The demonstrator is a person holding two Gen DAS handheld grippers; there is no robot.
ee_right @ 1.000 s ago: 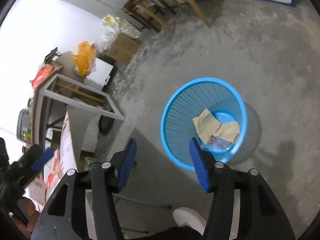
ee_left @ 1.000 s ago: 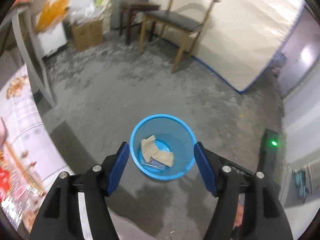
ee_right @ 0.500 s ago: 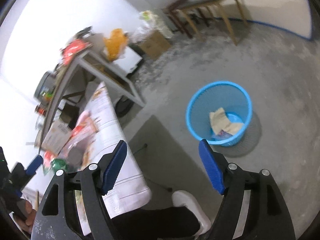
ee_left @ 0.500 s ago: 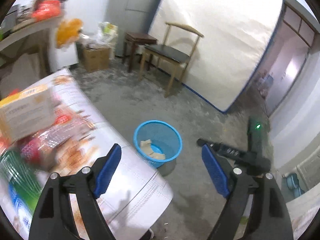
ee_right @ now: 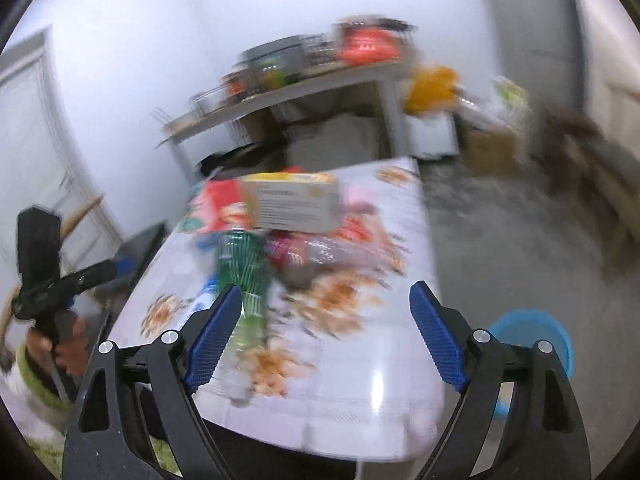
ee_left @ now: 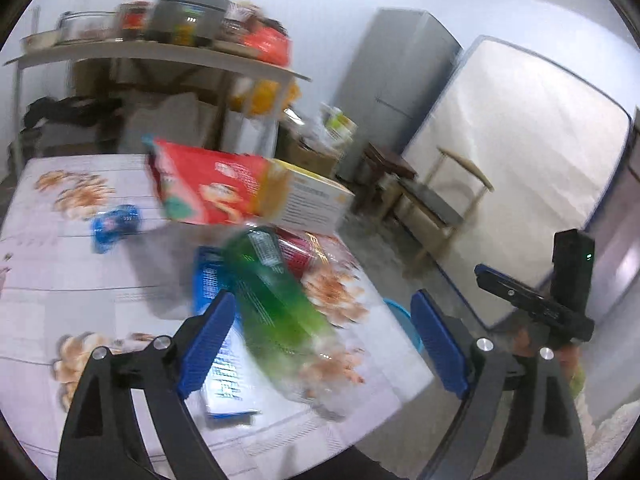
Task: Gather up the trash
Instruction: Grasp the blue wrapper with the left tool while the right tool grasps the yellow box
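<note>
Both wrist views have swung up and away from the round blue mesh plastic wastebasket (ee_right: 532,344) on the grey concrete floor, which a second ago filled the middle of each frame, and now look across the table under its white floral-print cloth (ee_left: 60,264); both pictures are smeared by motion. Left gripper (ee_left: 320,344), at the bottom of the left wrist frame, has just been opening its jaws and they stand wide with nothing pressed between the blue pads, the litter merely showing behind them. Right gripper (ee_right: 322,336) has likewise just been widening and is empty, at the bottom of its own frame. On the cloth lies the trash: a green translucent plastic bottle (ee_left: 272,300) on its side at centre, a flat blue and white printed packet (ee_left: 216,320) beside and partly under it, a red snack bag (ee_left: 208,188) above them, a white and yellow cardboard box (ee_left: 312,200) just right of the bag, and a small crumpled blue wrapper (ee_left: 114,224) at centre left. In the right wrist frame the wastebasket sits on the floor at lower right, beside the table; in the left wrist frame only a sliver of its rim peeks past the table edge.
</note>
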